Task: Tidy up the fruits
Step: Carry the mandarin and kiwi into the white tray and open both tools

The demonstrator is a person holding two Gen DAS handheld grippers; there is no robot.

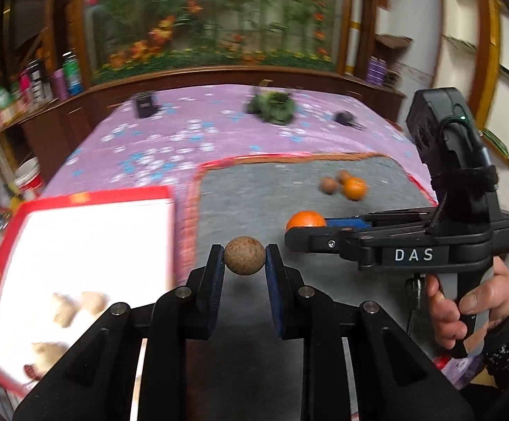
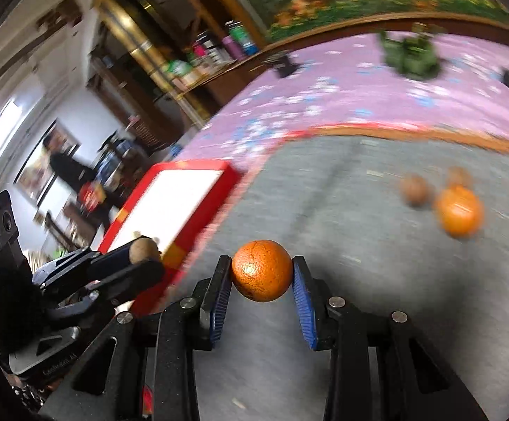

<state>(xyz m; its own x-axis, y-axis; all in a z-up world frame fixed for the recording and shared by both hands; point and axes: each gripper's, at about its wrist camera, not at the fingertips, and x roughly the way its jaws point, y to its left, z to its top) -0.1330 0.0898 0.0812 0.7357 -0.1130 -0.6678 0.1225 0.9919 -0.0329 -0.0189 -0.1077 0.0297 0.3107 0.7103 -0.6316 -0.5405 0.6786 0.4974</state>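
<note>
My left gripper [image 1: 244, 256] is shut on a small round brown fruit [image 1: 244, 255], held above the grey mat [image 1: 254, 193]. My right gripper [image 2: 262, 271] is shut on an orange [image 2: 262, 270] above the same mat; in the left wrist view it [image 1: 305, 235] sits to the right with the orange [image 1: 305, 219]. The left gripper [image 2: 142, 256] with the brown fruit [image 2: 144, 248] shows in the right wrist view, next to the red-rimmed white tray [image 1: 79, 245]. Another orange [image 1: 355, 188] and two small brown fruits [image 1: 328, 185] lie on the mat farther back.
The tray [image 2: 170, 200] holds several pale brown pieces [image 1: 75, 305] at its near end. The mat lies on a purple flowered cloth [image 1: 184, 129] with a green leafy bunch [image 1: 272, 105], a dark box [image 1: 144, 105] and a small dark object [image 1: 346, 118] at the back.
</note>
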